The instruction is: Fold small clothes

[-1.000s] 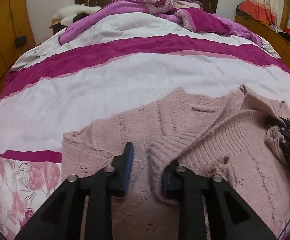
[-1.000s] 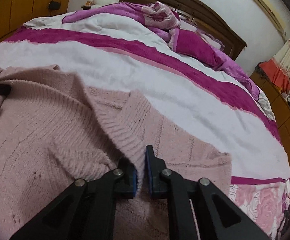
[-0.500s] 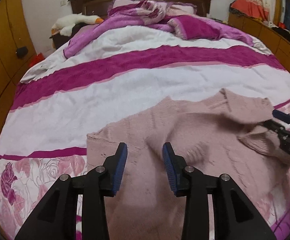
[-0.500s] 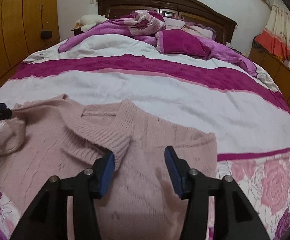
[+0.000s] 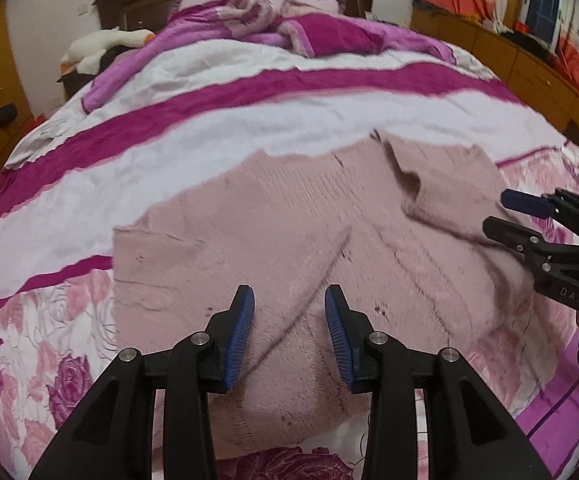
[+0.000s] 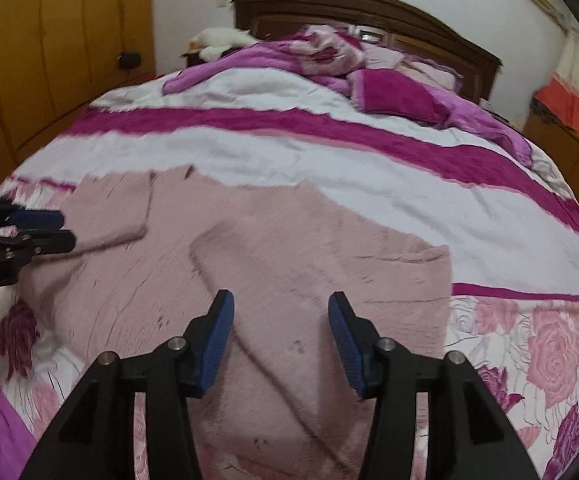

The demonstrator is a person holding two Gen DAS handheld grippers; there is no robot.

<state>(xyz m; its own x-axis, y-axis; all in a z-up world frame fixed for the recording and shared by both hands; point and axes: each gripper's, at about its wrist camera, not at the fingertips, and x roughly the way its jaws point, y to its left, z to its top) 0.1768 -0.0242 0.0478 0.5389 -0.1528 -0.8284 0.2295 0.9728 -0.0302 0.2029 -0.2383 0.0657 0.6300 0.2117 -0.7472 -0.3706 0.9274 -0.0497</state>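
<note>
The pink sweater's (image 5: 289,240) near hem is disappearing behind the left gripper's (image 5: 289,332) arms; motion blur is smearing its knit. The right gripper's (image 5: 505,214) body is running off the frame edge.

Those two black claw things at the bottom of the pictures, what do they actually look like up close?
Each is a matte black plastic frame with angular, triangular cut-outs and silver round bolts at the joints. The left gripper and the right gripper each end in two fingers faced with ribbed blue pads. White lettering, partly readable as "DAS", marks the right gripper's side. No cables or sleeves show.
</note>
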